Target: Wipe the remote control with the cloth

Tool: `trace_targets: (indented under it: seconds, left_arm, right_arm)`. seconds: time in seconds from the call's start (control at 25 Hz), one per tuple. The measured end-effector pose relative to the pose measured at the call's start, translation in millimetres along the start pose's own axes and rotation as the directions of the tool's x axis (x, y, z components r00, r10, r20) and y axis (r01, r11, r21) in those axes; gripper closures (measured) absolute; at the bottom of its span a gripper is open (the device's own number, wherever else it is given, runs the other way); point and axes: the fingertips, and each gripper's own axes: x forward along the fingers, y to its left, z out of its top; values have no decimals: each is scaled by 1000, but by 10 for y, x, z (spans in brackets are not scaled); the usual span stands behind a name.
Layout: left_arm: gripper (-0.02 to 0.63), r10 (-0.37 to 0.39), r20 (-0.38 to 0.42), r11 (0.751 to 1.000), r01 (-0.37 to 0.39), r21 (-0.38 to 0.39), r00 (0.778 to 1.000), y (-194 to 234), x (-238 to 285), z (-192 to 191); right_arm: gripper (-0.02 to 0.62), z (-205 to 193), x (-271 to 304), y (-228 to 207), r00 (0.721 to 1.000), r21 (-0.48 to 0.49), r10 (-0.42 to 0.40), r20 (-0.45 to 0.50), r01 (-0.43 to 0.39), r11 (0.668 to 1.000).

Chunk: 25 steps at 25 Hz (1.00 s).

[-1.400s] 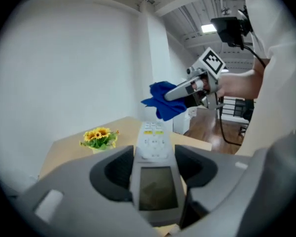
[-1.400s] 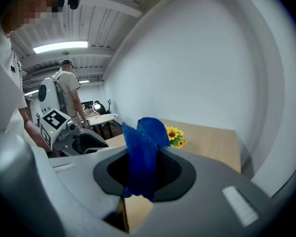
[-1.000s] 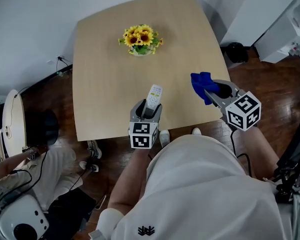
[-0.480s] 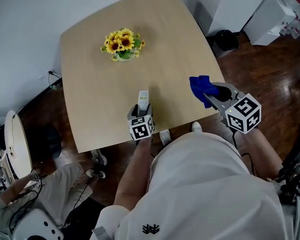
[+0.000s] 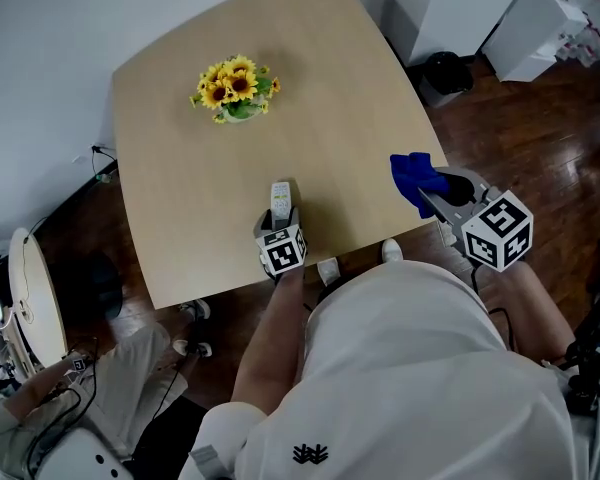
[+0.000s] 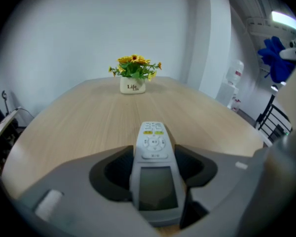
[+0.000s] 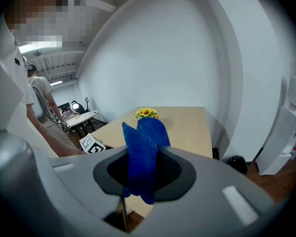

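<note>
A white remote control [image 5: 280,201] [image 6: 154,168] with a dark screen and yellow buttons sits between the jaws of my left gripper [image 5: 280,220] [image 6: 155,174], which is shut on it just above the near part of the wooden table [image 5: 195,183]. My right gripper [image 5: 432,182] [image 7: 144,167] is shut on a bunched blue cloth [image 5: 414,175] [image 7: 143,154]. It hangs past the table's right near corner, over the dark floor, well apart from the remote.
A white pot of sunflowers [image 5: 232,88] [image 6: 133,74] stands at the far middle of the table. A seated person [image 5: 50,418] and a round white stand [image 5: 30,288] are at the lower left. White boxes [image 5: 540,18] and a black bin [image 5: 445,68] lie on the floor at right.
The left gripper with the remote has moved lower and slightly forward over the table. The right gripper with the cloth has barely shifted. The head view has swung a little.
</note>
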Motion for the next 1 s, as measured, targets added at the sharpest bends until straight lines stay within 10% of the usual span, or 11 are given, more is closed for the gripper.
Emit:
trace_targets:
  seconds: [1.0]
  left_arm:
    - [296, 47, 78, 996, -52, 72, 996, 186, -438, 137]
  right_arm:
    - [511, 13, 20, 26, 995, -30, 93, 44, -92, 995]
